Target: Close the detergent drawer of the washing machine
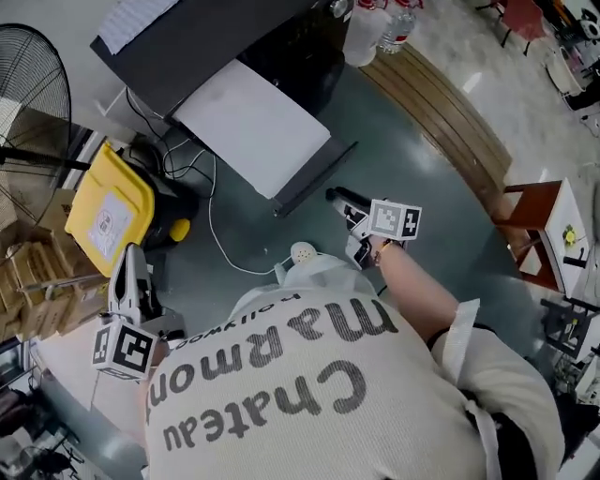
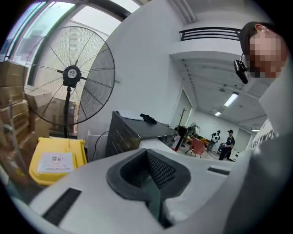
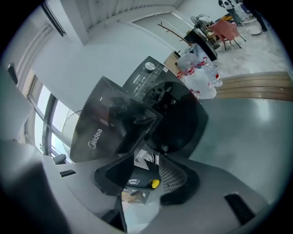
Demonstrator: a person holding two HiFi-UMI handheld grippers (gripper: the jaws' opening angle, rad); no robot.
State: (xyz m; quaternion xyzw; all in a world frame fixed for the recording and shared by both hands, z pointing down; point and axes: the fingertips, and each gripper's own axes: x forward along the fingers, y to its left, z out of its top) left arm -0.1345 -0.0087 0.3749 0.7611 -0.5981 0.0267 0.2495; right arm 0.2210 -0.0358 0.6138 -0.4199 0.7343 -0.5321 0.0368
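Observation:
A dark Midea washing machine (image 3: 137,105) stands ahead in the right gripper view, tilted in the picture, with its control strip and knob (image 3: 149,66) on top. I cannot make out the detergent drawer. In the head view the machine (image 1: 206,37) is at the top, with a white panel (image 1: 253,122) in front of it. My right gripper (image 1: 341,200) hangs above the floor, short of that panel, and is open and empty (image 3: 146,176). My left gripper (image 1: 131,261) is low at the left, beside the person's body. It points past the machine (image 2: 132,130), jaws slightly apart with nothing between them (image 2: 149,176).
A yellow bin (image 1: 108,211) and a large standing fan (image 2: 73,73) are to the left of the machine. A white cable (image 1: 225,248) lies on the grey floor. Water bottles (image 1: 394,23) stand at its right side, a wooden strip (image 1: 450,112) runs beyond, and a red-brown chair (image 1: 534,216) is far right.

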